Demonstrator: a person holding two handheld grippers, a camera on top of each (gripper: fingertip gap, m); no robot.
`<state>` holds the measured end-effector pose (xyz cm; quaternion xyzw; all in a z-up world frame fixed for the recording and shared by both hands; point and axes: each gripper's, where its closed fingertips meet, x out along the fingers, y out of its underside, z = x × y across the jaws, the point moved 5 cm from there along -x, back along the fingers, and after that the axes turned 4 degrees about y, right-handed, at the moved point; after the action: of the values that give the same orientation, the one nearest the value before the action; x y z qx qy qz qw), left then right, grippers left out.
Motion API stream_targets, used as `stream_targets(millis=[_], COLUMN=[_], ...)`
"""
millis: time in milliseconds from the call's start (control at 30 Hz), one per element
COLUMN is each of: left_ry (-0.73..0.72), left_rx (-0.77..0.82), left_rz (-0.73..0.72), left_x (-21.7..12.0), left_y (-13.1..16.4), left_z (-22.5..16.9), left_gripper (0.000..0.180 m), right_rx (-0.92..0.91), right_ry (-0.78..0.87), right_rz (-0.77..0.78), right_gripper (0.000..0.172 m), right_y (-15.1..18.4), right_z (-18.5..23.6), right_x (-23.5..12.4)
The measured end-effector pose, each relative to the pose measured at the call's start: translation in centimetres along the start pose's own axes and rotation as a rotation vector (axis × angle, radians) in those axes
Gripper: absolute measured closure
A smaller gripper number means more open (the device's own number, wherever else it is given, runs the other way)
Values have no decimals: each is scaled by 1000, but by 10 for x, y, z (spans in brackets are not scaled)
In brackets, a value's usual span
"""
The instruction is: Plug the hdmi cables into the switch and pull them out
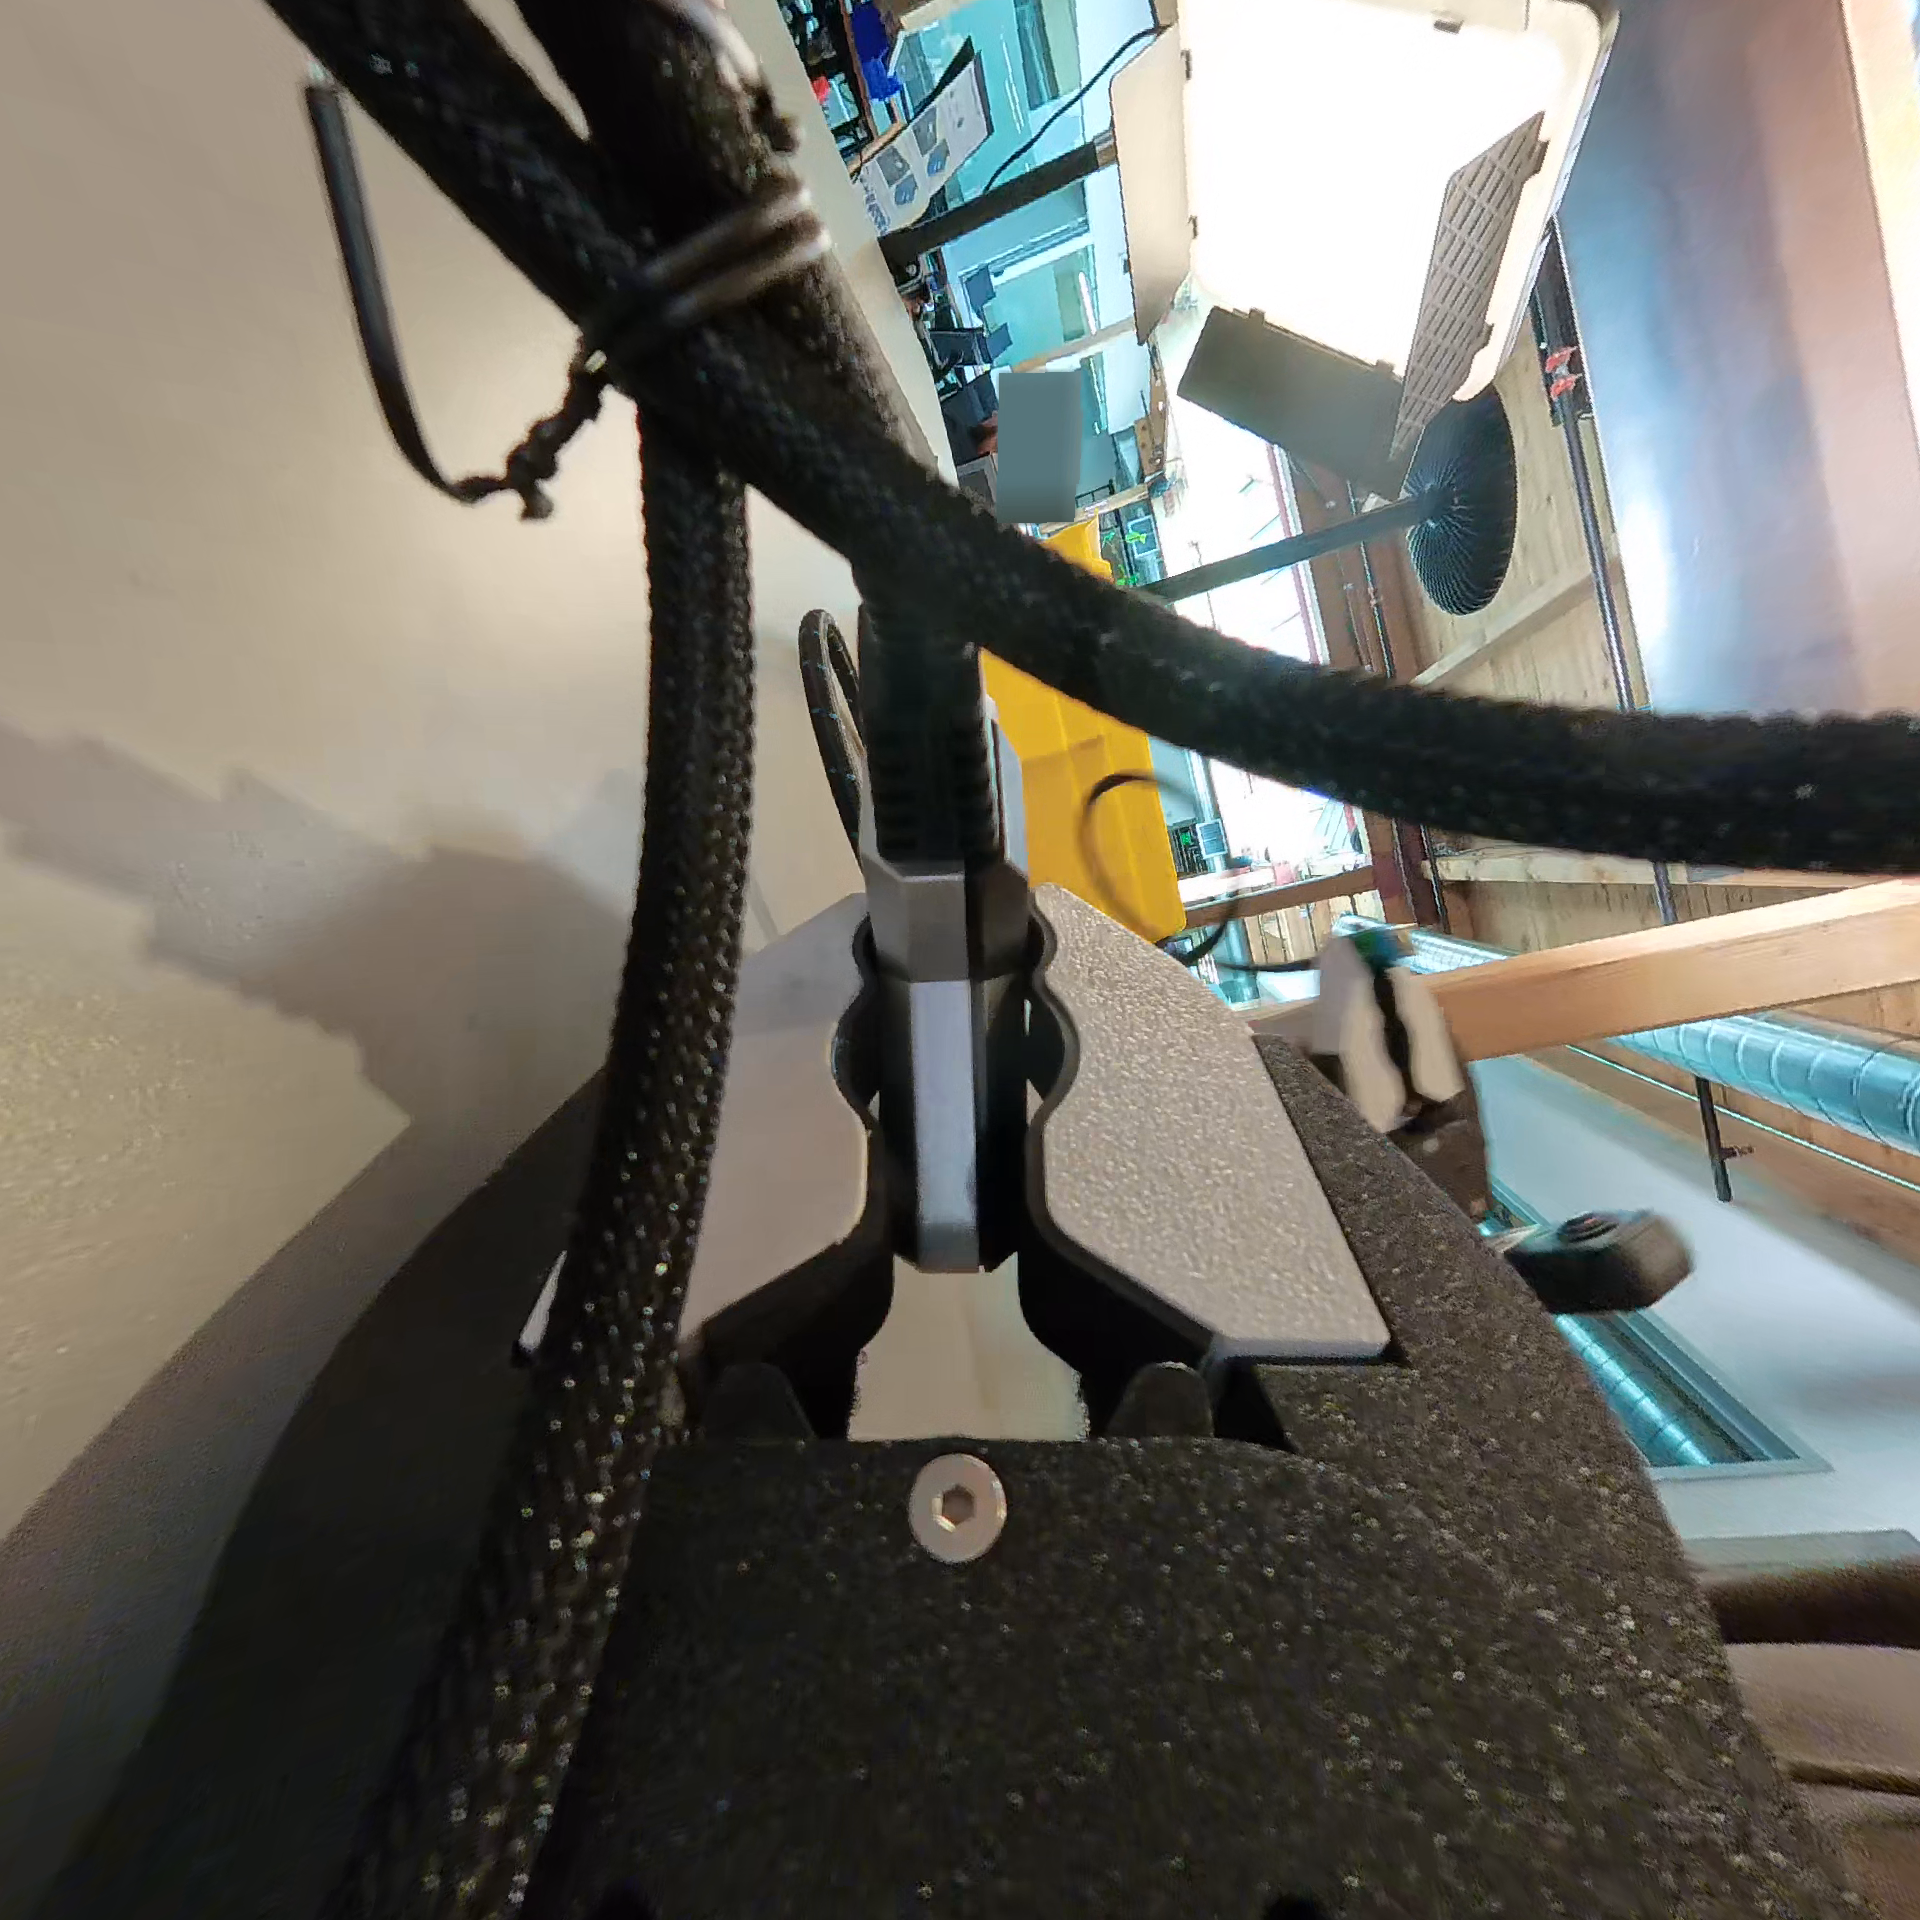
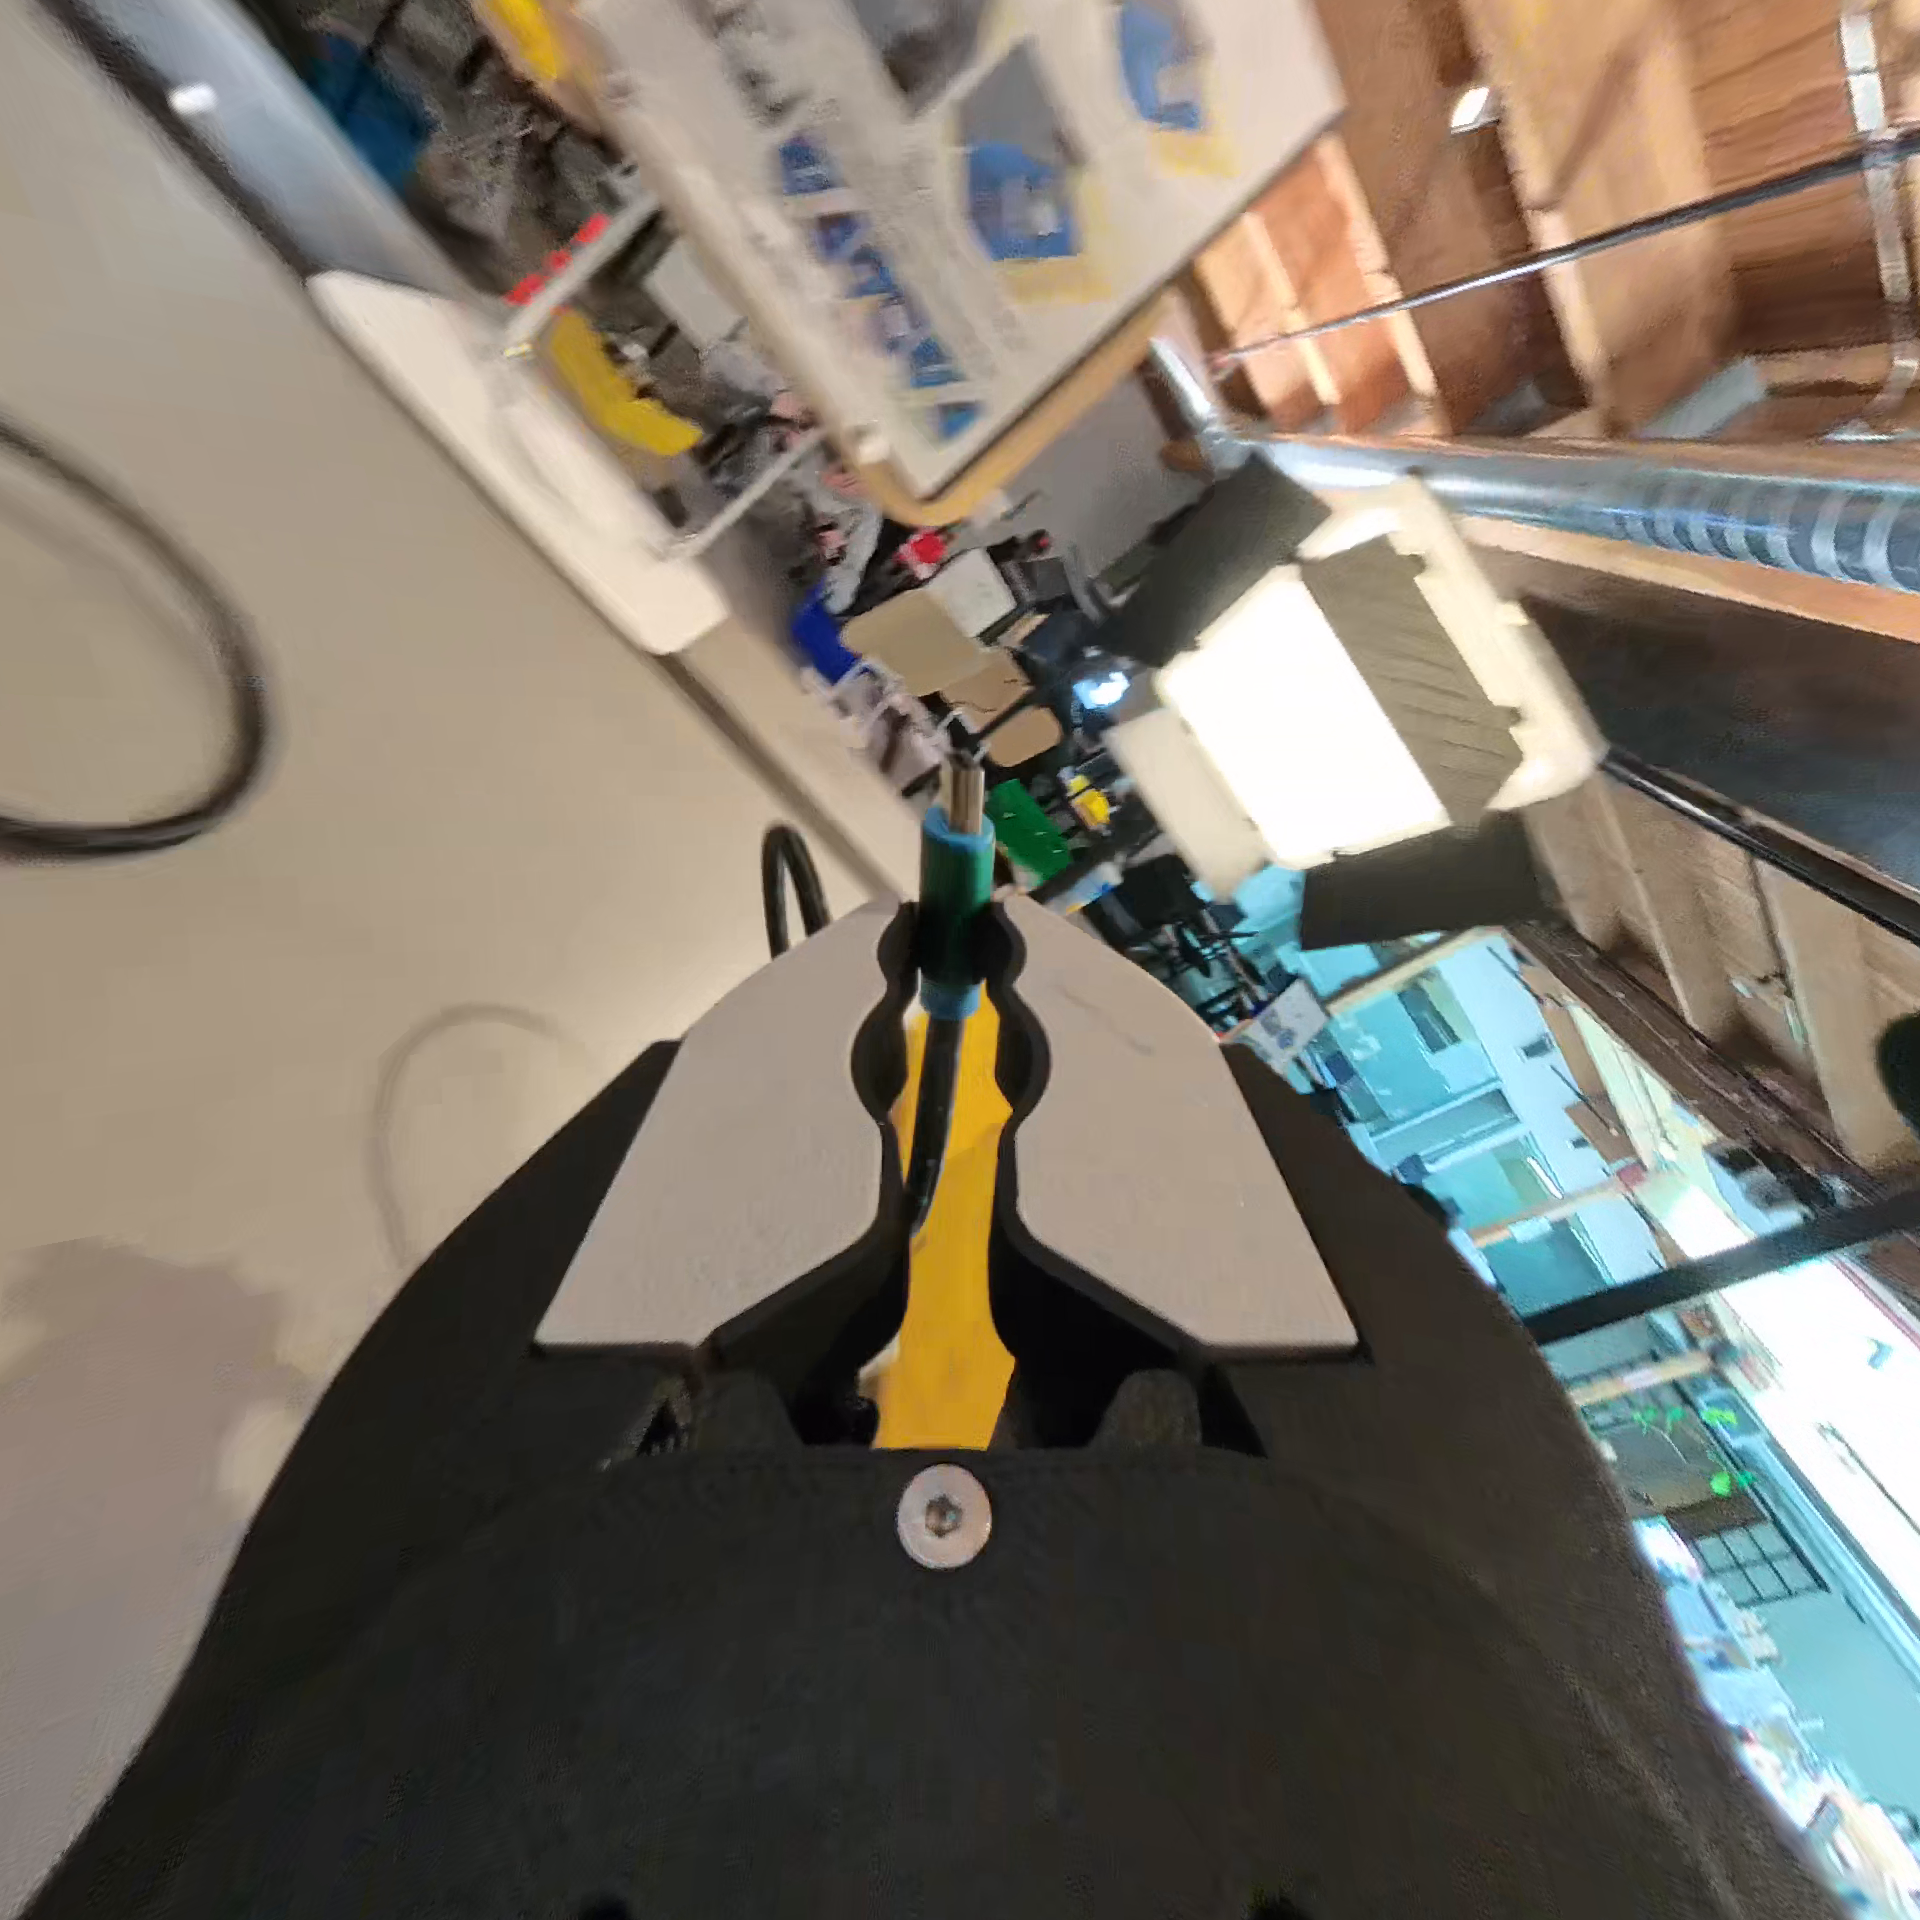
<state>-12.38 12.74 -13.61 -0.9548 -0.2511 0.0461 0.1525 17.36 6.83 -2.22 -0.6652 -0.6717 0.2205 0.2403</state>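
Note:
In the left wrist view my left gripper [image 1: 945, 935] is shut on a grey metal connector block [image 1: 940, 1091] that stands upright between the pads. Thick black braided cables [image 1: 1143, 634] run from the block's far end and cross the view. My right gripper also shows in the left wrist view [image 1: 1387, 1023], farther off to the right. In the right wrist view my right gripper [image 2: 954, 920] is shut on a green and blue cable plug [image 2: 956, 868]. The plug's metal tip [image 2: 966, 795] points forward past the fingertips. Its thin black cable [image 2: 935, 1101] runs back between the fingers.
A beige table [image 1: 208, 623] lies to the left in both views. A yellow bin [image 1: 1081, 790] stands behind the grippers. A black cable loop [image 2: 208, 644] and a white cable [image 2: 457, 1039] lie on the table. A lit lamp panel [image 2: 1320, 717] and a black fan [image 1: 1460, 509] stand beyond. Some 30 cm of space lies between my two pairs of fingers.

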Motion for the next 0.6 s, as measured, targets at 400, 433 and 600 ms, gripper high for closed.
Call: stream_targets(millis=[400, 433, 600], left_ry=[-50, -50, -56], left_rx=[34, 34, 73], left_rz=[-82, -81, -55], left_x=[-2, -2, 0], left_y=[-5, -5, 0], left_z=[1, 1, -3], left_gripper=[157, 157, 157], right_rx=[-206, -199, 10], right_ry=[-124, -151, -192], right_rz=[291, 343, 374], right_gripper=[158, 148, 133], right_y=[158, 177, 180], right_z=[-139, -131, -123], right_x=[57, 62, 51])
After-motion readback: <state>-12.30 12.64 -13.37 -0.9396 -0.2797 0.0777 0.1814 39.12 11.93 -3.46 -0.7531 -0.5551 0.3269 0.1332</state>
